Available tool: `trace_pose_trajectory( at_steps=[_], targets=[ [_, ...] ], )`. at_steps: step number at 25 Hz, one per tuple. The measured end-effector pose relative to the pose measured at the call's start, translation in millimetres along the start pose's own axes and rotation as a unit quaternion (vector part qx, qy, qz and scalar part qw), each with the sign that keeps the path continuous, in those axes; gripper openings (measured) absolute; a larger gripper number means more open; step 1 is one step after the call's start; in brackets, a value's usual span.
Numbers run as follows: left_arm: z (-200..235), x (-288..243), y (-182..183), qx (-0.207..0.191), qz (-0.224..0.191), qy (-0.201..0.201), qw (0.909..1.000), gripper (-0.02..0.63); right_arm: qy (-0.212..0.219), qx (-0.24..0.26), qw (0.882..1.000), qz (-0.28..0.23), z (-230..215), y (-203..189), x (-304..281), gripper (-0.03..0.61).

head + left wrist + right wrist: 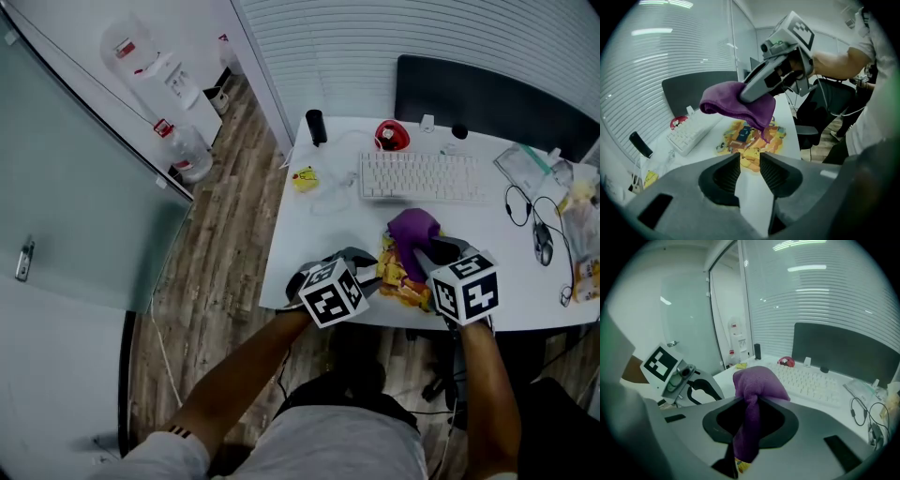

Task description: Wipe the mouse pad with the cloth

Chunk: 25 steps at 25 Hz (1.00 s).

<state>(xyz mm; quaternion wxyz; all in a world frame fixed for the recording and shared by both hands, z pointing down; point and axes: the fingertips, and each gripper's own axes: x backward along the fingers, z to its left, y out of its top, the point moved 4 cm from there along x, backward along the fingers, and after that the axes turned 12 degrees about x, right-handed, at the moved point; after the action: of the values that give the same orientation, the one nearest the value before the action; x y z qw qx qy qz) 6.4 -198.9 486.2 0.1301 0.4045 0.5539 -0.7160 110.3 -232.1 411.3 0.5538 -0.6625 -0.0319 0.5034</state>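
The mouse pad (pixel 398 281), printed yellow and orange, lies at the white desk's (pixel 309 244) front edge. Just above it hangs a purple cloth (pixel 412 230), and my right gripper (pixel 433 248) is shut on it. In the right gripper view the cloth (pixel 757 383) bunches above the jaws and trails down between them (pixel 751 401). My left gripper (pixel 368 272) hovers over the pad's left side, open, with nothing between its fingers (pixel 750 161). The left gripper view shows the cloth (pixel 736 101) draped over the pad (pixel 750 140).
A white keyboard (pixel 417 175) sits behind the pad, with a red round object (pixel 392 136) and a black cylinder (pixel 317 127) further back. At the right are a corded mouse (pixel 544 246) and a plastic bag (pixel 534 169). A small yellow item (pixel 305 178) lies far left.
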Motion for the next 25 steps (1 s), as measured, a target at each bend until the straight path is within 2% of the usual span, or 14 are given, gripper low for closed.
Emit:
trace_pose_trajectory(
  at_steps=[6, 10, 13, 17, 21, 25],
  targets=[
    [6, -18, -5, 0.018, 0.045, 0.018, 0.9987, 0.137, 0.028, 0.025, 0.994, 0.100, 5, -15, -44, 0.067],
    [3, -31, -11, 0.020, 0.085, 0.010, 0.9961, 0.137, 0.049, 0.047, 0.986, 0.151, 9, -18, -63, 0.067],
    [0, -40, -18, 0.021, 0.108, 0.001, 0.9940, 0.135, 0.048, 0.060, 0.983, 0.169, 7, -21, -75, 0.067],
    [-4, -48, -21, 0.019, 0.117, -0.004, 0.9929, 0.127, 0.056, 0.065, 0.979, 0.183, 8, -26, -89, 0.067],
    [-5, -52, -23, 0.025, 0.119, -0.012, 0.9925, 0.118, 0.056, 0.073, 0.975, 0.201, 5, -34, -97, 0.067],
    [-3, -52, -24, 0.041, 0.113, -0.024, 0.9925, 0.117, 0.048, 0.060, 0.974, 0.214, -8, -48, -94, 0.067]
  ],
)
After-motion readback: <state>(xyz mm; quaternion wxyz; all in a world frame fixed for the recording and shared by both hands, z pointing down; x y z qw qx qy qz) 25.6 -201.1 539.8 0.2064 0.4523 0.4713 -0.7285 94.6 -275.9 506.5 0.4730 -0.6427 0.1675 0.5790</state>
